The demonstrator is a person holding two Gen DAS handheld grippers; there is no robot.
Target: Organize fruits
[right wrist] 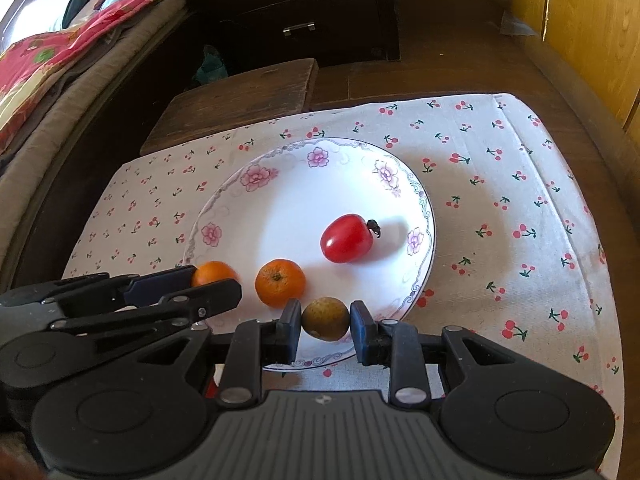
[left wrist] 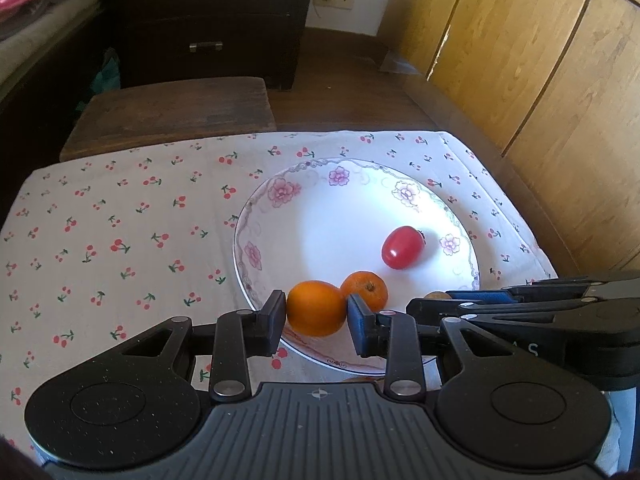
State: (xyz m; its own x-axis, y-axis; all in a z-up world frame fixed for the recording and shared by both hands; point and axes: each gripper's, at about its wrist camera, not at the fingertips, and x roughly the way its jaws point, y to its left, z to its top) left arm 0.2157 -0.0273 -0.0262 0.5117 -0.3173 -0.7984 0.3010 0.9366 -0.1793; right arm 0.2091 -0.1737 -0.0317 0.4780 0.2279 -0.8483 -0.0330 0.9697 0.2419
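Left wrist view: the left claw (left wrist: 316,320) is seen pinching an orange (left wrist: 316,308) between its pads, low over the near rim of the flowered plate (left wrist: 280,216). Just beyond it, and touching or nearly so, a second orange (left wrist: 366,289) lies on the plate, and farther toward the far right side a red tomato (left wrist: 402,247) rests with its long axis slanting and its stem end pointing away to the right. The plate stands on a cherry-print cloth (left wrist: 120,240) spread over the desk.

From the right wrist view, the right claw (right wrist: 325,320) is seen pressed onto a small brownish fruit (right wrist: 325,319), also held over the near rim of the plate, beside the second orange. The left claw enters that view from the left, well clear of the tomato.

Both carried fruits are judged to be at the point of being set down. The coming move turns on the fact that each fruit sits directly between its own pads over the plate's near edge; bare plate lies ahead, so a slight advance before release would probably be safer against rolling off the rim. The tomato lies nearer the right claw.
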